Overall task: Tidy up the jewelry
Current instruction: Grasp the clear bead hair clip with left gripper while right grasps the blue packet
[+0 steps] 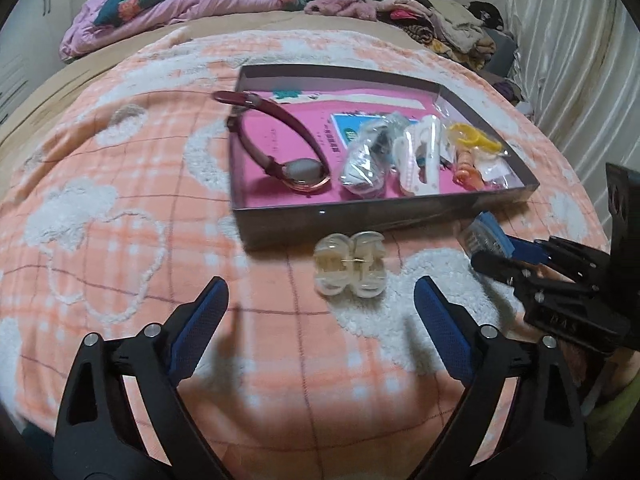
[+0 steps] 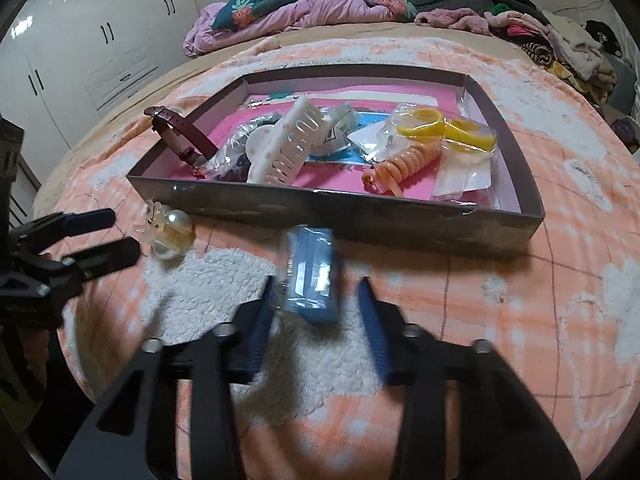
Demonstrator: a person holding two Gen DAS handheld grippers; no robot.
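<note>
A shallow grey box (image 1: 352,216) with a pink floor lies on the bed; it also shows in the right wrist view (image 2: 360,210). It holds a maroon watch (image 1: 296,160), a white hair claw (image 2: 288,152), yellow rings (image 2: 448,130) and an orange coil tie (image 2: 404,164). A clear pearly hair clip (image 1: 350,264) lies on the blanket before the box, just ahead of my open left gripper (image 1: 320,308). My right gripper (image 2: 316,312) is partly open around a small blue packet (image 2: 310,276), blurred; whether the packet touches the pads is unclear. The right gripper shows in the left wrist view (image 1: 496,252).
The bed has an orange and white fleece blanket (image 1: 120,240). Piled clothes and bedding (image 1: 180,4) lie at the far end. White wardrobes (image 2: 100,48) stand at the left. A curtain (image 1: 580,60) hangs at the right.
</note>
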